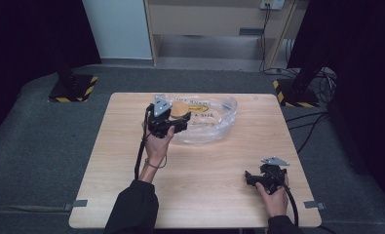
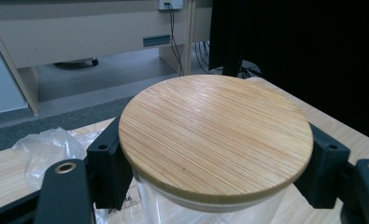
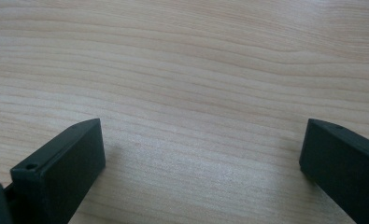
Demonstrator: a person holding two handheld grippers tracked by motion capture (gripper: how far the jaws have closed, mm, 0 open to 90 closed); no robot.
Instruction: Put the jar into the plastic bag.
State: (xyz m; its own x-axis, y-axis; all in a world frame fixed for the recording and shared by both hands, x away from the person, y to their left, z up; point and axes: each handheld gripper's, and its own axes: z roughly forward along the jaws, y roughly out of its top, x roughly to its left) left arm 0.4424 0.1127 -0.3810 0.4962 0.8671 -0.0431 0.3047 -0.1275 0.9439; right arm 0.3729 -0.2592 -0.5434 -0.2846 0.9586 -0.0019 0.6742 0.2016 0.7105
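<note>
**Gripping the jar by its lid, left gripper locked on at the far side of the table**

Clamping on both sides, the left gripper (image 2: 215,182) has its two black jaws pressed against the rim of the bamboo lid (image 2: 215,140), one at each edge, with no gap to see between pad and wood. Under the lid sits a clear glass jar (image 2: 173,210), and by the look of it the hold is on the lid rather than on the glass. From the high view the left gripper (image 1: 178,122) sits toward the far edge of the table (image 1: 204,195), with the lid (image 1: 181,109) right against the clear plastic bag (image 1: 214,122) that lies crumpled there.

Over to the near right corner: the right gripper (image 1: 251,179) rests low over the bare wood, jaws spread wide apart, nothing between them but table grain (image 3: 196,93).

My read is that this is the grasp stage, with the lift or the lid pull yet to come. What comes next calls for care: if the lid is only a loose fit, a straight lift could bring it away and leave the jar behind, so the free gripper may be needed to steady the glass body.

As for looks, the lid is a flat round disc of pale striped bamboo, clean and level; the jar below is transparent, and its contents cannot be made out.
</note>
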